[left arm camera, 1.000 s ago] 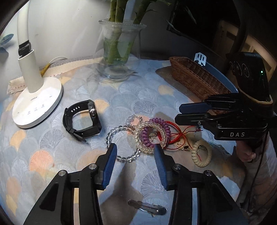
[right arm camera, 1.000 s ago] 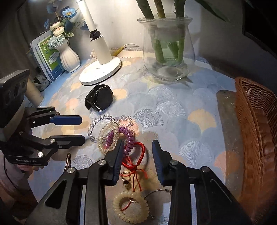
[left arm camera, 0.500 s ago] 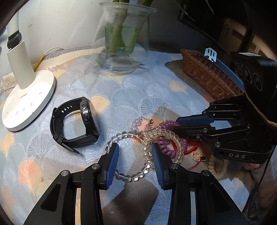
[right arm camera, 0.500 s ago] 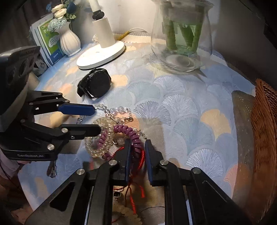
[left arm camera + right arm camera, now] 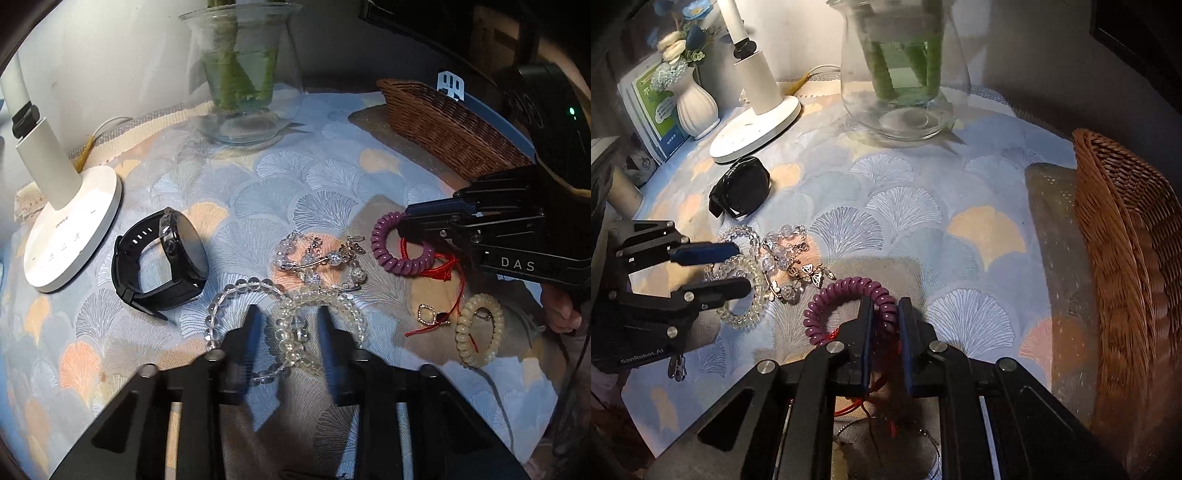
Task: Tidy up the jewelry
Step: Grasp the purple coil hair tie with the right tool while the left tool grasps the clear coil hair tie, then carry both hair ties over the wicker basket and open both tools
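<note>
Left wrist view: my left tongs [image 5: 286,325] have just clenched on the pale bead bracelet [image 5: 325,325]; beside it, my right tongs [image 5: 884,314] grasp the purple coil band [image 5: 846,295].

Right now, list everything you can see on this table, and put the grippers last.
tablecloth: 1, blue with a fan pattern, under everything
lamp: 1, white, back left
glass vase: 1, clear with green stems, back centre
white vase: 1, holds blue and white flowers, far left
wicker basket: 1, brown, right
watch: 1, black, beside the lamp base
clear bead bracelet: 1, colourless, centre
pale bead bracelet: 1, yellowish, overlapping it
crystal charm bracelet: 1, silver, behind those
purple coil hair tie: 1, right of centre
red cord: 1, with pendant, beside it
cream coil hair tie: 1, near right
left gripper: black, jaws just closing, on the pale bead bracelet
right gripper: black, jaws just closing, on the purple coil hair tie
</note>
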### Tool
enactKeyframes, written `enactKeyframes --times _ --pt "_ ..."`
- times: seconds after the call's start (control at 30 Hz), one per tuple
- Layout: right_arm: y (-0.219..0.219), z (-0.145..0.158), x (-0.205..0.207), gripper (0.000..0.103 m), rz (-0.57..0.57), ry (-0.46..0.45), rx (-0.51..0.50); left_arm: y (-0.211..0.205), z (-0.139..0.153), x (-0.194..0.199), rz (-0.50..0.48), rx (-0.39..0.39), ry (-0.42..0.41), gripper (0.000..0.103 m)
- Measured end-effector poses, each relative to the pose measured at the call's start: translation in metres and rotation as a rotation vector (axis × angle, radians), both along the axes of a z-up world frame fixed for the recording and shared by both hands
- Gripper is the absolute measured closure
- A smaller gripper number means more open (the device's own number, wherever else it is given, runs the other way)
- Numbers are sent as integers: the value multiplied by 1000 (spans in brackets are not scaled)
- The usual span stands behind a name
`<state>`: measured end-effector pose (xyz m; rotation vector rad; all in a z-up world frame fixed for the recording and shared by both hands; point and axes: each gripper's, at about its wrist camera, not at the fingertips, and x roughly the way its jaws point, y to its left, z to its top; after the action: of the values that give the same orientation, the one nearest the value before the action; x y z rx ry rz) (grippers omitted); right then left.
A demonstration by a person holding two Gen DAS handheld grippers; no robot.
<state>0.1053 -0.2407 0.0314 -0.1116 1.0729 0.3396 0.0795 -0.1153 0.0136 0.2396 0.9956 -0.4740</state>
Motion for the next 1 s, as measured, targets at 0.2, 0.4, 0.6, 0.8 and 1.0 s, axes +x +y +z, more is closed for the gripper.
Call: enactKeyframes --times 0.2,0.4,0.6,0.8,1.0 --pt "-5 23 -9 90 -13 -53 107 9 26 -15 6 -69 -45 93" --pt "-11 70 -33 90 -11 -128 245 33 73 -35 6 -244 -83 93" --pt "-38 105 -72 90 -76 -217 252 9 113 -59 -45 -233 -156 93" --pt "-122 141 -99 89 -244 -309 213 -61 149 -66 -160 -232 -216 93" --pt "-205 147 -98 90 -456 -307 105 -142 163 -39 -199 -260 -213 93"
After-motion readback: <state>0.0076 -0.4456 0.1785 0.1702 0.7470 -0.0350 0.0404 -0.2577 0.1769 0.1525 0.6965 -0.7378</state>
